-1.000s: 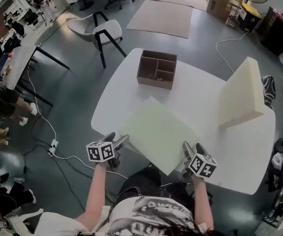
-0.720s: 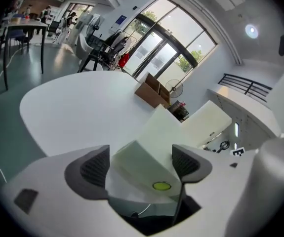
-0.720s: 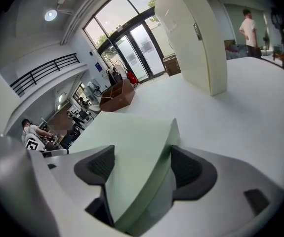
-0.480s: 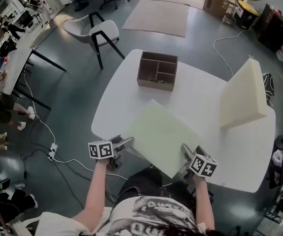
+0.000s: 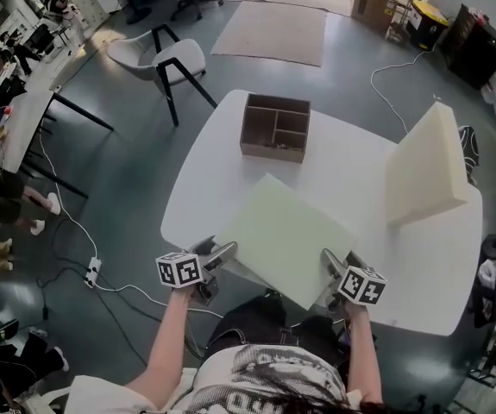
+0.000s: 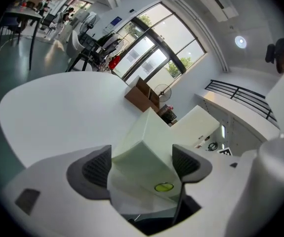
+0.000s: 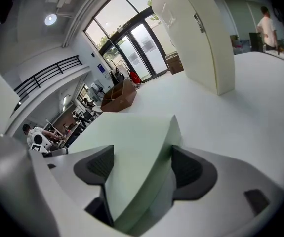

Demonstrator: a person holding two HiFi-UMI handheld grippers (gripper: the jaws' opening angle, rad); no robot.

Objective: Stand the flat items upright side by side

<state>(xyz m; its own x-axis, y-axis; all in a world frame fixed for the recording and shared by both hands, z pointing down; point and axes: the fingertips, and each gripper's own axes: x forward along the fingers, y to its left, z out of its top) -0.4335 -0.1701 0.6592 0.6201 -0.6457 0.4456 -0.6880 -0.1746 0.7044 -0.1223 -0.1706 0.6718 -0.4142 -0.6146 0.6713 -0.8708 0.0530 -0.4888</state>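
At the near edge of a white, round-cornered table (image 5: pixel 364 175), a person with a two-jaw gripper in each hand reaches for a pale green foam slab (image 5: pixel 282 231). The slab lies on its broad face, set diagonally, with one corner jutting past the near edge toward the person.

The left gripper (image 5: pixel 218 257) meets the slab's left corner, close to the table's near-left corner. Its jaws have just been opening and now stand wide apart, with that corner between the pads. In the left gripper view the foam fills most of the gap, with no dent showing where the pads flank it.

The right gripper (image 5: pixel 337 266) sits on the slab's right-hand side along the near edge. Its jaws have also just been opening and are spread wide, straddling the slab's rim. One pad is over the broad top face and the other beside the side face.

A second, cream foam slab (image 5: pixel 424 166) already stands upright near the table's right edge, well apart from the green one. A brown wooden box (image 5: pixel 275 126) with open compartments rests at the far edge. Beyond the table, a white chair (image 5: pixel 174 59) and a beige rug (image 5: pixel 269 33) occupy the grey floor.
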